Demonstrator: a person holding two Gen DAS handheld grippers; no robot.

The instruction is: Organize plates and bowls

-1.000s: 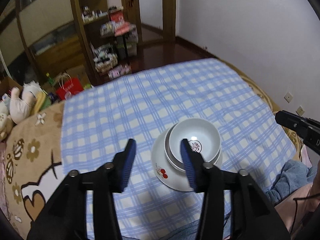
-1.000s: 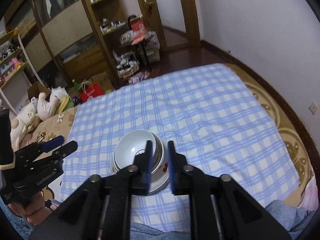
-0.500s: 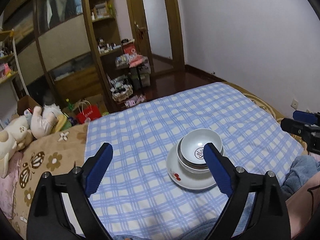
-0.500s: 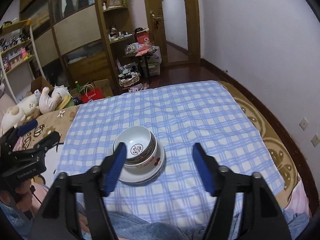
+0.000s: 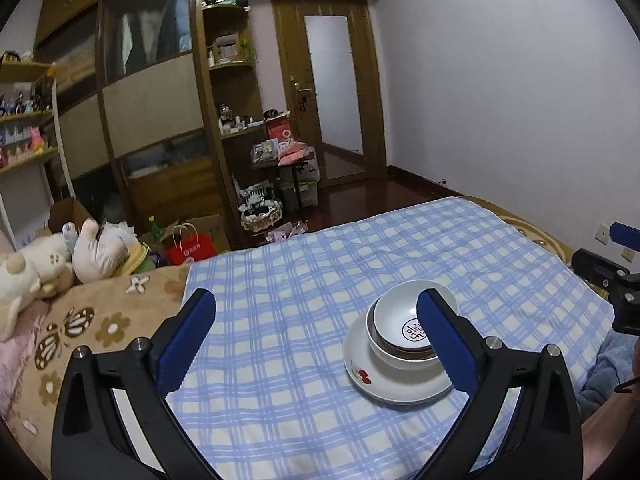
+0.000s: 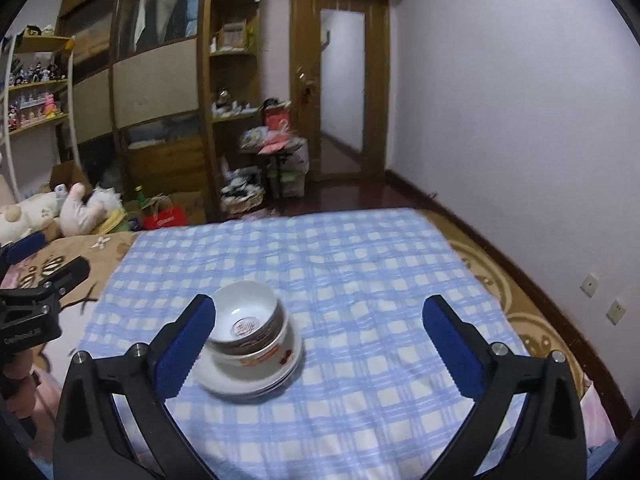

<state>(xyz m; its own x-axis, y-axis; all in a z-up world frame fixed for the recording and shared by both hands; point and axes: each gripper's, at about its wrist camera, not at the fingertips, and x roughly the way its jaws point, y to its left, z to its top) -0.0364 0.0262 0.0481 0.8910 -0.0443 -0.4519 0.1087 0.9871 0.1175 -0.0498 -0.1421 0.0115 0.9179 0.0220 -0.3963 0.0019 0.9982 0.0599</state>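
In the left wrist view the left gripper (image 5: 316,320) is seen spread wide and empty, and the stack of bowls (image 5: 404,332) on the plate (image 5: 384,384) is found forward and to its right on the checked cloth (image 5: 320,280), partly covered by the right-hand pad. From the right gripper (image 6: 318,322), likewise wide open with nothing held, the same stack (image 6: 250,330) lies forward and to the left, behind its left pad. Neither gripper is judged clearly nearer. The stack is round, with no long axis. The number of nested bowls and plates cannot be made out, the right view being blurred
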